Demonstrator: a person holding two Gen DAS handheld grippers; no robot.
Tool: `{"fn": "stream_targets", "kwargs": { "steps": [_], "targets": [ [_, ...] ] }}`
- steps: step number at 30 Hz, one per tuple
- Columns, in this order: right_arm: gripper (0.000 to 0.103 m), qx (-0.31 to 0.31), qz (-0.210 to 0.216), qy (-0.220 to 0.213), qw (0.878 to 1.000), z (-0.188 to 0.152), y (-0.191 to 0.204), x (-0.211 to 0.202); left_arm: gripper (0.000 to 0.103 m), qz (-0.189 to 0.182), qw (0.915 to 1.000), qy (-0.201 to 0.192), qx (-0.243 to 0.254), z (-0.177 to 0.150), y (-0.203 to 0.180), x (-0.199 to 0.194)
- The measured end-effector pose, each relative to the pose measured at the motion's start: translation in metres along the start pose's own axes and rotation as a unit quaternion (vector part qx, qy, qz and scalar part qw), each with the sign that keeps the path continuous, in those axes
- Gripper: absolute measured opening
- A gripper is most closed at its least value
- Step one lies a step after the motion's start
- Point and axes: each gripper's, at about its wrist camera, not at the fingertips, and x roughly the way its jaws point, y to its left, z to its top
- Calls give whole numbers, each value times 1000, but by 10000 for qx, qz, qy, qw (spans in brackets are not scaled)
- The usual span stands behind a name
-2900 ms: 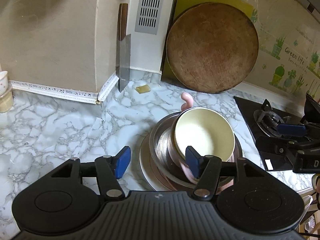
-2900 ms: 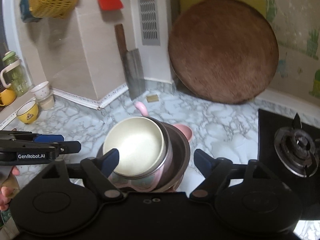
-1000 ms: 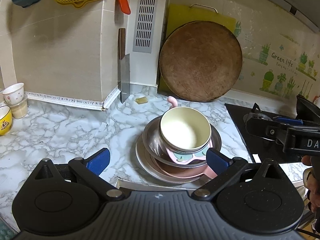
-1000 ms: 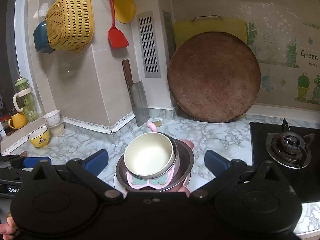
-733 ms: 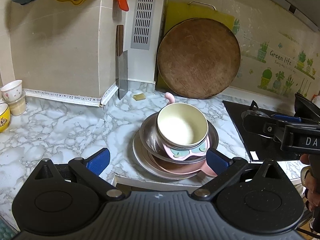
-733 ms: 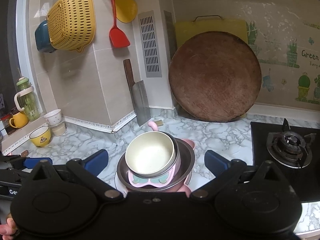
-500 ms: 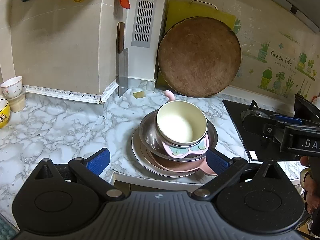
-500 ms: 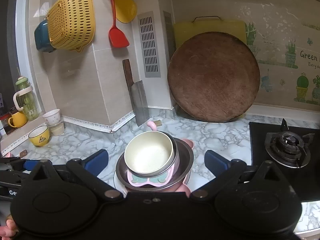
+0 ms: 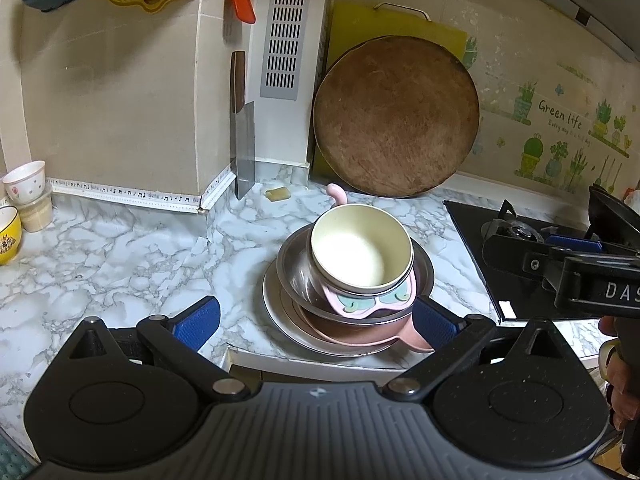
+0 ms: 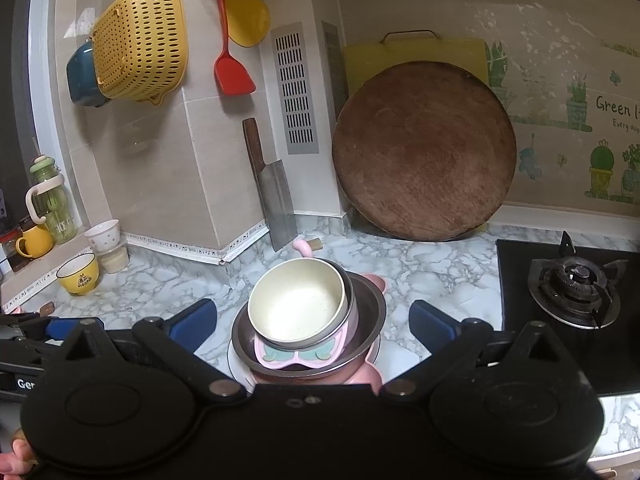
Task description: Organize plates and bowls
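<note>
Both tongs gape wide, empty, before the stack: cream bowl atop pink dish, steel bowl, plate (all nested, slightly tilted) on the marble surface.

I see a marble surface meeting beige tiled walls, a round wooden board leaning far, stove right.

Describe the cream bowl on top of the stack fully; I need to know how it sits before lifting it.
The cream bowl is round, matte and pale inside, empty, with a thin rim. It sits upright but slightly tilted, nested in a steel-rimmed bowl, topmost on the stack over the pink dish and the steel bowl. Neither gripper touches it.
</note>
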Motion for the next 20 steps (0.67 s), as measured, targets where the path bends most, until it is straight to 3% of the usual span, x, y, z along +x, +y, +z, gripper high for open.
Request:
{"fn": "stream_targets", "kwargs": {
  "steps": [20],
  "targets": [
    [103,162,-87,77,9998,-4,-7,-1,103,-84,9999,32,72,-2,-2,4]
  ]
}}
